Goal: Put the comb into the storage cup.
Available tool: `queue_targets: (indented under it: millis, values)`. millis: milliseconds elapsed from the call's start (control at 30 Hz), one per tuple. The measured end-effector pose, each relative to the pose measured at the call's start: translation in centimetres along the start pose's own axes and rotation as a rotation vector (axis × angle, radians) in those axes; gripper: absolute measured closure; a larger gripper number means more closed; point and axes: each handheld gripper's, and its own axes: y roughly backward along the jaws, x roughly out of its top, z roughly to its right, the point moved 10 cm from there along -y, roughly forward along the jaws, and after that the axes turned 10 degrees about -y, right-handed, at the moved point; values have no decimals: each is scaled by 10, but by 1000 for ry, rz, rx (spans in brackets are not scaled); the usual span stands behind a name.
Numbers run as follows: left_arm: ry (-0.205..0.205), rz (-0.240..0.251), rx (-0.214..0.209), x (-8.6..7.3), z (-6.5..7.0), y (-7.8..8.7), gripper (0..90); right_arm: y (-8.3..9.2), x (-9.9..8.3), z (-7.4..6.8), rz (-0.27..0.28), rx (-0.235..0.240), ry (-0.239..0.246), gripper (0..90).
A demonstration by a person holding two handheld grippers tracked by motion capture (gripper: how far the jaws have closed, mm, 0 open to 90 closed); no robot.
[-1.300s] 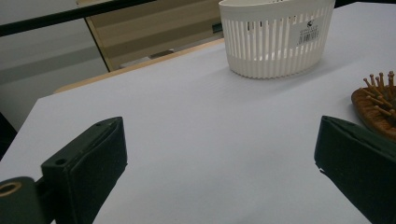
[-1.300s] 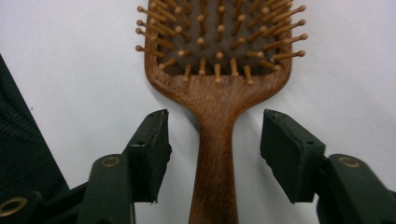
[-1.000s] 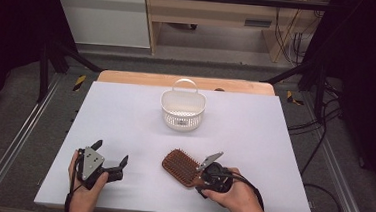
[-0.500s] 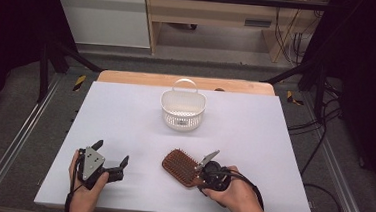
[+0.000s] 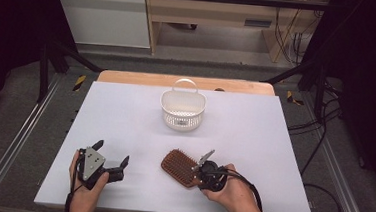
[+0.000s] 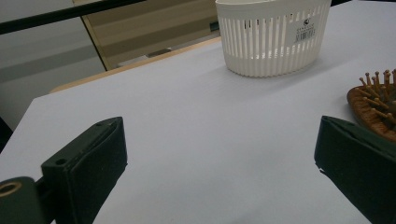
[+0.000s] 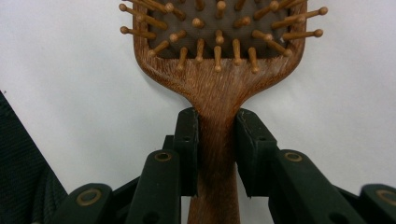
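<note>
A wooden hairbrush (image 5: pixel 180 167) lies bristles up near the table's front edge, right of centre. My right gripper (image 5: pixel 203 170) has just been closing and is now shut on the hairbrush handle (image 7: pixel 215 140); both pads (image 7: pixel 187 149) press its sides just below the head. My left gripper (image 5: pixel 110 152) rests at the front left, held in a hand, its jaws wide open with nothing between them. In the left gripper view the brush's bristled head (image 6: pixel 376 105) shows at the right edge, beyond one fingertip (image 6: pixel 355 158).
A white slotted basket (image 5: pixel 183 108) with a handle stands upright at the middle back of the white table (image 5: pixel 255 125); the basket (image 6: pixel 273 32) is also ahead in the left gripper view. A wooden strip (image 5: pixel 128 77) runs along the far edge.
The right gripper's jaws have closed in on the brush handle. Both hands and the brush stay where they were.
</note>
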Motion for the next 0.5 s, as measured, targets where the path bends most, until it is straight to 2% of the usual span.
queue_targets:
  millis: [233,333,500]
  values:
    - [3,-1,-2,0,0,0,24,0,0,0,-2,2,4,725]
    - [4,0,-2,0,0,0,24,1,0,0,12,-4,28,727]
    - [5,-1,-1,0,0,0,24,1,-1,-1,27,-3,34,727]
